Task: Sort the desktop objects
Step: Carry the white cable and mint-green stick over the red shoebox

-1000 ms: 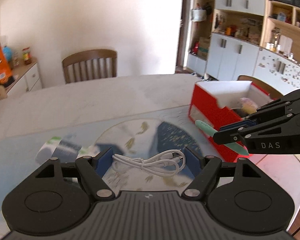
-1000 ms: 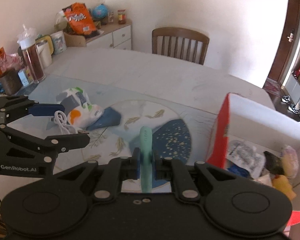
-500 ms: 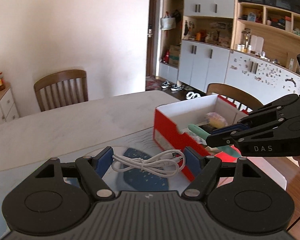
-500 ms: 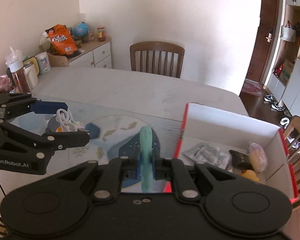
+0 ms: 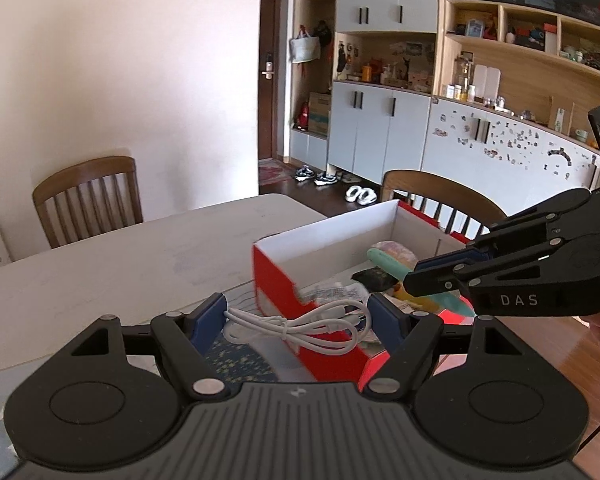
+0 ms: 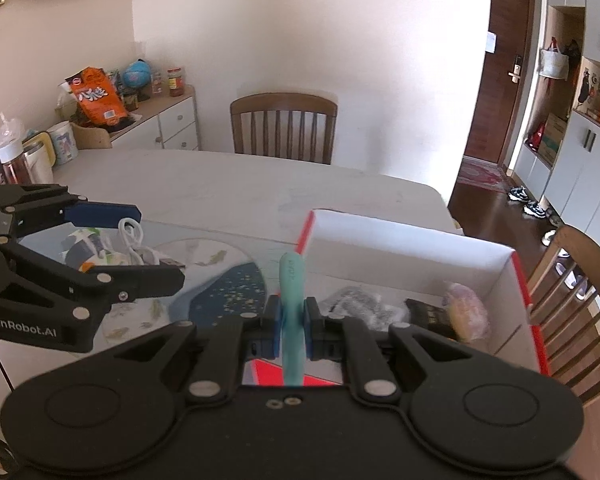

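Two loads could slip. Left wrist view: the left gripper (image 5: 296, 322) carries a bundled white USB cable (image 5: 300, 324) between wide jaws; loose loops may snag the near wall of the red box (image 5: 276, 276) ahead.

Right wrist view: the right gripper (image 6: 292, 320) clamps a teal pen (image 6: 292, 304), the box interior just beyond with free floor; grippers could collide.

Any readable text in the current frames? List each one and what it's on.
"DAS": side of the black right gripper, left wrist view.
"GenRobot.AI": side of the black left gripper, right wrist view.
Orange snack bag on the white sideboard: large white characters, too blurred to read.
Teal plastic pen-like stick: faint print near its tip, too small to read.
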The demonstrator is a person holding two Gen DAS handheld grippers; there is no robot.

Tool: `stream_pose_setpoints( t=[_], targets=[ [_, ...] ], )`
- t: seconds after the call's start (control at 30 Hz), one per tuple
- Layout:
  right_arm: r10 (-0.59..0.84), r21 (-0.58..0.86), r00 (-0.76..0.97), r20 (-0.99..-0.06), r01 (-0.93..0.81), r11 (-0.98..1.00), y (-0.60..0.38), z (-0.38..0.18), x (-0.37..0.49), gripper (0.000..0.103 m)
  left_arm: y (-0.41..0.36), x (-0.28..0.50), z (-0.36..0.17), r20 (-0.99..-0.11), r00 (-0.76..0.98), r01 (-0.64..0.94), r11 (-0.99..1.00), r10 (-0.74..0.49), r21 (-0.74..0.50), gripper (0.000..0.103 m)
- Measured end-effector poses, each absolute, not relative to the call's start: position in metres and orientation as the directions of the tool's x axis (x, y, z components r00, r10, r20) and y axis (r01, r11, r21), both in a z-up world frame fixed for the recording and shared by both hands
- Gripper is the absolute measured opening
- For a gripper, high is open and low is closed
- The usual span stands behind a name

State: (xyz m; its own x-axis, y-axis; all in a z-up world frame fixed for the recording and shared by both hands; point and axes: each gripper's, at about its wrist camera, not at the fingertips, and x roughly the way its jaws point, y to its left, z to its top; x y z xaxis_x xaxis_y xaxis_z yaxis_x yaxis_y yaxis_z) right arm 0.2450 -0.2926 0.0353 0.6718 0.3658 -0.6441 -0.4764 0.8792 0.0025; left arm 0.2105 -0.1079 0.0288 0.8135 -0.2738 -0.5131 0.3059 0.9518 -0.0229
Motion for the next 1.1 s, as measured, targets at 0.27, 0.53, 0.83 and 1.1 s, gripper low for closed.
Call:
stream_pose_setpoints(
  t=[0.27, 0.53, 0.83, 1.1],
  targets=[
    [0.346, 0.008, 0.682, -0.645, -0.446, 0.895, -0.329, 0.034, 0.259, 0.01, -0.145, 0.23, 0.026, -0.526, 0.791, 0.36, 0.933, -0.312, -0.014, 0.077],
    [0.32, 0.011, 0.685, -0.655, -0.415, 0.91, -0.36, 0.025, 0.275, 0.01, -0.176, 0.262, 0.017, -0.557, 0.759, 0.409, 0.912, -0.338, 0.004, 0.077],
    [0.289, 0.007, 0.685, -0.668, -0.383, 0.924, -0.384, 0.013, 0.3, 0.01, -0.201, 0.317, 0.004, -0.614, 0.714, 0.428, 0.904, -0.336, 0.003, 0.077],
    [0.286, 0.019, 0.67, -0.685, -0.376, 0.926, -0.396, -0.002, 0.316, 0.01, -0.222, 0.353, -0.009, -0.661, 0.673, 0.437, 0.9, -0.332, -0.007, 0.077]
  ],
)
